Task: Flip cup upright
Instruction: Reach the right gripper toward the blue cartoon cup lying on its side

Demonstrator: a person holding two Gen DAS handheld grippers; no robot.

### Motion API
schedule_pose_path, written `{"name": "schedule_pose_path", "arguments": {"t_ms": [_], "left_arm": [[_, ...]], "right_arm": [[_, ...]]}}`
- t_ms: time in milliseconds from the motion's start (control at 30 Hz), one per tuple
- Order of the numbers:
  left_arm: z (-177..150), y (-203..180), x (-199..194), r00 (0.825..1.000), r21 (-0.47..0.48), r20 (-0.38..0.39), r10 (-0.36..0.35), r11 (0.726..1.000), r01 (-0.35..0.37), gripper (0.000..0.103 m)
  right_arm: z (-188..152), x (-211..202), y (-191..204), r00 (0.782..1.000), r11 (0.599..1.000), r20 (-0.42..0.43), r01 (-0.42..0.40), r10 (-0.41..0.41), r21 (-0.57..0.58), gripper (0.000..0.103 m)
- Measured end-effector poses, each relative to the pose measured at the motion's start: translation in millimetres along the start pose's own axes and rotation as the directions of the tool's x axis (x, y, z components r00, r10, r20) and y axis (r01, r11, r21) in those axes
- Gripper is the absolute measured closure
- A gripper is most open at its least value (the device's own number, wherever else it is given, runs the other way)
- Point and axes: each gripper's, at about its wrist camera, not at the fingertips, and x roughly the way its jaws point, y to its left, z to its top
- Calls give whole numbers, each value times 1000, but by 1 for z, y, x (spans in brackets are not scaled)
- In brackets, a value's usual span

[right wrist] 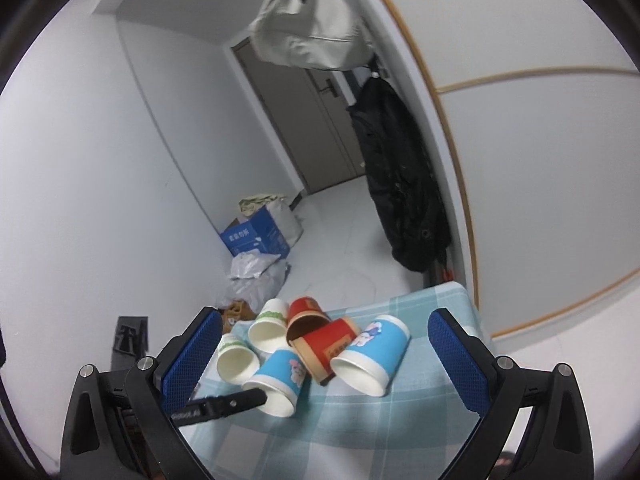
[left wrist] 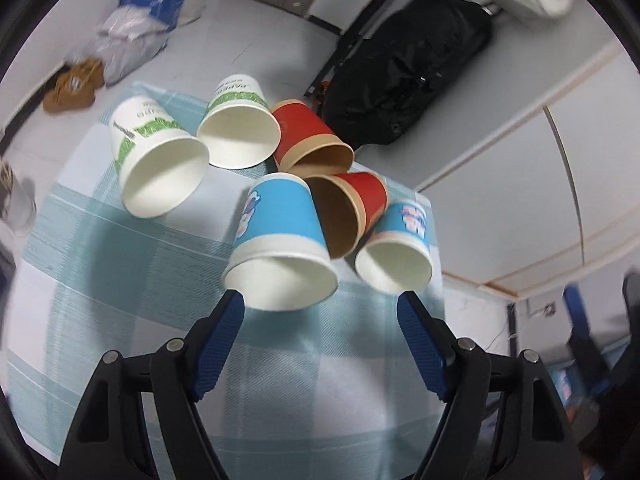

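Several paper cups lie on their sides on a table with a blue checked cloth (left wrist: 120, 280). In the left wrist view the nearest blue cup (left wrist: 276, 244) lies with its mouth toward me. My left gripper (left wrist: 320, 308) is open and empty, its jaws just short of that cup's rim. Behind it lie two red cups (left wrist: 308, 136) (left wrist: 352, 212), two white-and-green cups (left wrist: 156, 156) (left wrist: 240, 124) and a second blue cup (left wrist: 400, 248). My right gripper (right wrist: 324, 344) is open and empty, held above the pile. The left gripper's finger (right wrist: 224, 402) touches the near blue cup (right wrist: 276, 380) there.
The table's far edge (left wrist: 432, 208) drops to the floor. A black bag (left wrist: 404, 68) leans against the wall (right wrist: 540, 160) behind the table. A blue box (right wrist: 256, 236), plastic bags (right wrist: 256, 272) and brown shoes (left wrist: 72, 84) lie on the floor.
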Motion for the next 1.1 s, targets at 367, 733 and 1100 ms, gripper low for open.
{"name": "schedule_pose_path", "arguments": {"t_ms": [367,733,1100], "left_arm": [[8,9,19,998,-108,-36,55,992,-58,50],[6,23,26,996,-135,-48,78,987,-84,98],[-17,29,-6,996,-107,31,79,991,-75,103]], "right_arm": [[7,-1,-26,998,989,-29,-56,61,139,4],[4,2,-30,997,994,-71,-30,38,109,23],[-4,3,-24,996,996,-84,-16,23,83,24]]}}
